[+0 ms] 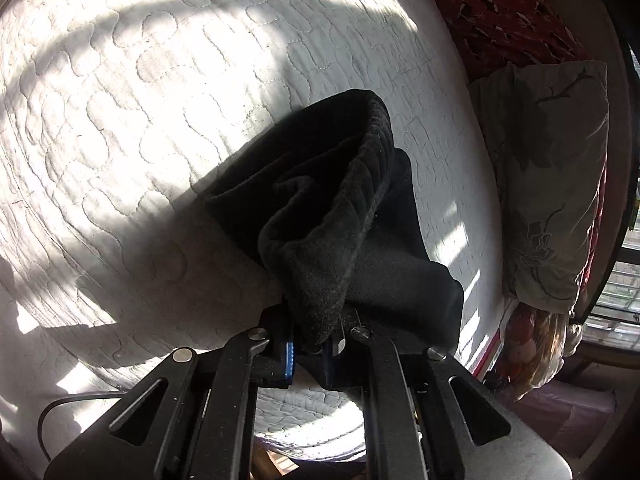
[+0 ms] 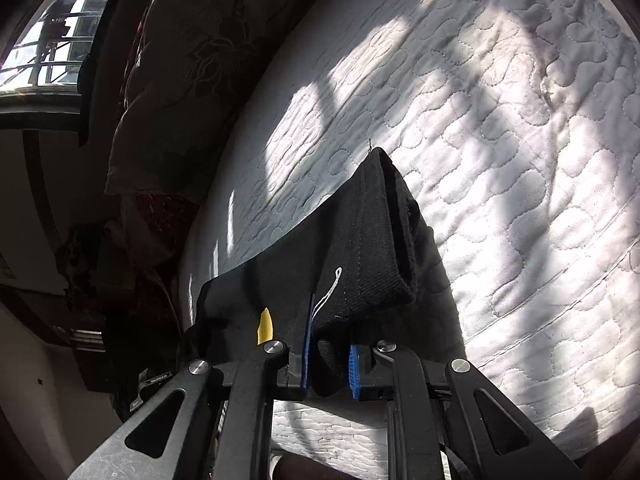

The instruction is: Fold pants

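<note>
Black pants (image 1: 340, 208) are held up over a white quilted mattress (image 1: 140, 100). My left gripper (image 1: 310, 346) is shut on a bunched edge of the black pants, with the ribbed waistband standing above the fingers. My right gripper (image 2: 330, 360) is shut on another part of the black pants (image 2: 372, 248), where the ribbed band, a white drawstring (image 2: 328, 292) and a yellow tag (image 2: 265, 326) show. The cloth hangs down from both grippers and hides the fingertips.
A grey floral pillow (image 1: 556, 184) and a red patterned blanket (image 1: 496, 4) lie along the mattress's (image 2: 500, 140) edge. A barred window (image 2: 52, 36) is beyond the pillow (image 2: 192, 64). A black cable (image 1: 60, 408) runs by the left gripper.
</note>
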`<state>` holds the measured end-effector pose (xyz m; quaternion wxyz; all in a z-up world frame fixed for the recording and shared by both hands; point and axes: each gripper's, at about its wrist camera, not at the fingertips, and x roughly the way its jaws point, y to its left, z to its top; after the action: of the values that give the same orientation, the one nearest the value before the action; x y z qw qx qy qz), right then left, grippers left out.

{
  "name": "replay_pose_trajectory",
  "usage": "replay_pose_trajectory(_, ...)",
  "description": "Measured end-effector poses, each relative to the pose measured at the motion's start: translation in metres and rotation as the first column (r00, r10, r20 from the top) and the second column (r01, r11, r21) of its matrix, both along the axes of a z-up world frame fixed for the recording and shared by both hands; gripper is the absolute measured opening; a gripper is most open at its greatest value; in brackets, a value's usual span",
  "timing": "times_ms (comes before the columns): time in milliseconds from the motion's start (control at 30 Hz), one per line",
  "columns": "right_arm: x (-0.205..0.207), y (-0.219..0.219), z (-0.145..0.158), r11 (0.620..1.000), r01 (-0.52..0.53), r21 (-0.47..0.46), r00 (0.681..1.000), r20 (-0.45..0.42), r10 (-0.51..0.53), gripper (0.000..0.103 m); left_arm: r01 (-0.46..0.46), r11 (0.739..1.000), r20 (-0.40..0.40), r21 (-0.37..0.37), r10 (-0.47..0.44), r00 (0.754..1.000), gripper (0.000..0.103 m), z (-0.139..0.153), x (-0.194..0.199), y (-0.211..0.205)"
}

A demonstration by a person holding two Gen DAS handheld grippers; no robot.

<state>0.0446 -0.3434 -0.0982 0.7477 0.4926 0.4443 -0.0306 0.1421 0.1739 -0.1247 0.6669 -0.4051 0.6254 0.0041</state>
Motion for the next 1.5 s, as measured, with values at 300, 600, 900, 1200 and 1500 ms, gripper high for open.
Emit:
replay_pose_trajectory(300, -0.015, -0.041, 0.029, 0.999, -0.012, -0.046, 0.999, 0.046, 0.014, 0.013, 0.049, 0.998, 0.006, 0.040, -0.050, 0.999, 0.008, 0.000, -0.047, -0.041)
replay_pose_trajectory(600, -0.053, -0.066, 0.008, 0.989, -0.031, -0.145, 0.995, -0.097, 0.017, 0.031, 0.100, 0.994, 0.156, 0.045, -0.105, 0.982, 0.012, 0.039, -0.064, -0.006)
replay_pose_trajectory(900, -0.008, -0.002, 0.080, 0.917, -0.223, -0.330, 0.970, 0.020, 0.243, 0.049, 0.162, 0.965, 0.202, 0.204, -0.203, 0.958, 0.040, 0.063, -0.010, 0.011)
replay_pose_trajectory(1200, 0.113, 0.130, 0.057, 0.780, -0.564, -0.271, 0.815, -0.036, 0.578, 0.054, 0.299, 0.939, 0.124, 0.167, -0.321, 0.939, 0.040, 0.030, 0.006, -0.022)
replay_pose_trajectory(1500, 0.192, 0.196, -0.002, 0.642, -0.717, -0.270, 0.695, -0.218, 0.685, 0.054, 0.330, 0.932, 0.122, 0.146, -0.348, 0.929, 0.040, 0.019, 0.013, -0.023)
